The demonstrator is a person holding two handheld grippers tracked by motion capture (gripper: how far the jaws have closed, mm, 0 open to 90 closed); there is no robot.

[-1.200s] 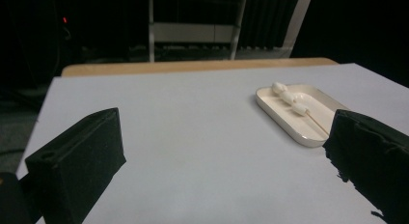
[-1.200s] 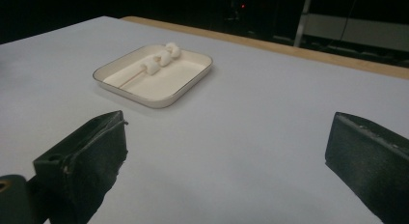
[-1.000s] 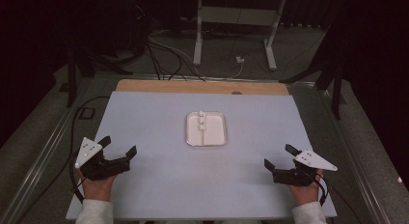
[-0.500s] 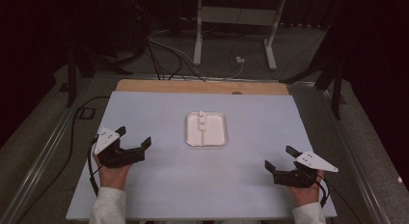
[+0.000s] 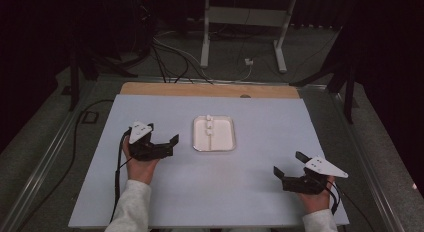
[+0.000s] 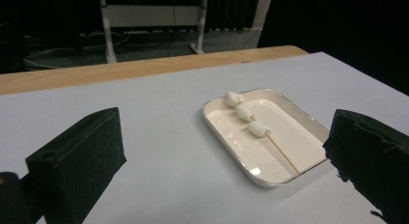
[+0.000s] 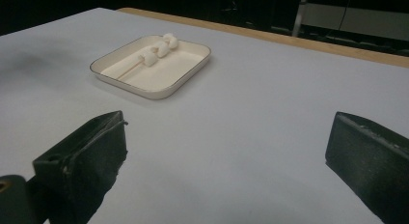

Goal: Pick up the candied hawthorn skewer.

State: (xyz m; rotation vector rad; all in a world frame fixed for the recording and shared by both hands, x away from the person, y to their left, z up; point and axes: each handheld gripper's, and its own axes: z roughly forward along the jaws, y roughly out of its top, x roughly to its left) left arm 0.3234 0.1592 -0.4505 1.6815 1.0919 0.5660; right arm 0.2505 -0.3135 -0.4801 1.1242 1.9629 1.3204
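Left gripper [image 5: 164, 143]: fingers [image 6: 77, 161] spread wide, nothing between them, just bare tabletop [image 5: 250, 187]. It sits left of frame centre in the high view, tips aimed toward the tray [image 5: 227, 142], close beside its left edge but not touching. Left hand [image 5: 140, 164] grips the body from below; grey three-cornered plate on top, cable trailing down along the white sleeve [image 5: 131, 207].

Right gripper [image 5: 288, 164]: fingers [image 7: 82, 161] also wide apart, holding nothing. Lower right of the high view, well apart from the tray, tips aimed toward upper left. Right hand [image 5: 316, 194] behind it at the bottom edge.

Tray: white, rounded rectangle with a thin dark rim, lying flat at frame centre in the high view. In the left gripper view it's right of centre, lower corner near the right finger.

Skewer [image 6: 282, 151]: lies inside the tray, thin wooden stick with three white marshmallow-like pieces [image 6: 243, 111] threaded at the far end, bare stick end pointing toward the near side of the tray. In the right gripper view it's upper left of the frame.

Tabletop: pale blue-grey sheet; a wooden strip [image 5: 200, 89] shows along its far edge.
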